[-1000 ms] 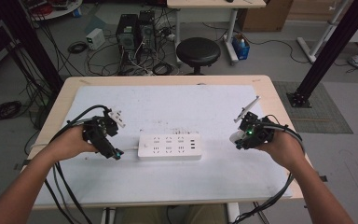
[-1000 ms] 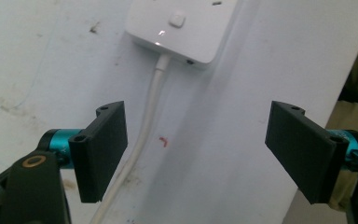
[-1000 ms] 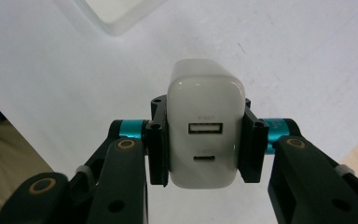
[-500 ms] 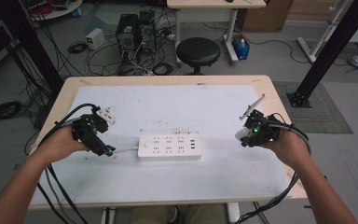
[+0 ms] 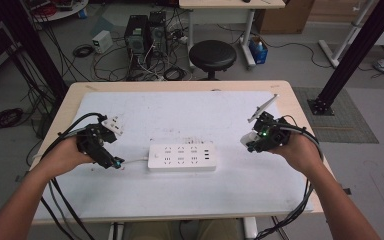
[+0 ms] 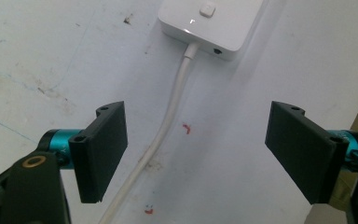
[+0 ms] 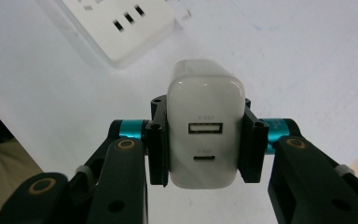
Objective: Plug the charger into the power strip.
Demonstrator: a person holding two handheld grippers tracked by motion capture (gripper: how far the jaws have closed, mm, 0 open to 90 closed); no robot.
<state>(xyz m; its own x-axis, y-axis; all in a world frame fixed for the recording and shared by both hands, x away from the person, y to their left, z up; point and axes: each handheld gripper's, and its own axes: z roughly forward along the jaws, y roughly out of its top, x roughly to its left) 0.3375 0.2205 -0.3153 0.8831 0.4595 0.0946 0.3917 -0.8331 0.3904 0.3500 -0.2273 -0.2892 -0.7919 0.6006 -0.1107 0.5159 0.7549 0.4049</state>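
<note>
Charger [image 7: 204,149]: clamped in right tool [image 7: 204,140], moved slightly outward from power strip [image 5: 182,157].
Left tool [image 6: 196,154]: wide, retreated leftward along cord [image 6: 168,121].
Meaning: plugging not begun.

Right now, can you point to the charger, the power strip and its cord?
charger [image 7: 205,135]: right gripper view, its port face.
power strip [image 5: 182,157]: high view, its socket top.
cord [image 6: 171,112]: left gripper view, its middle, between the open jaws.

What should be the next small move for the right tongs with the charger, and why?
Probably carry the white charger, clamped in the right tongs, leftward over the power strip. The charger sits beyond the strip's right end, above the table, while the open left tongs straddle the strip's cord.
</note>
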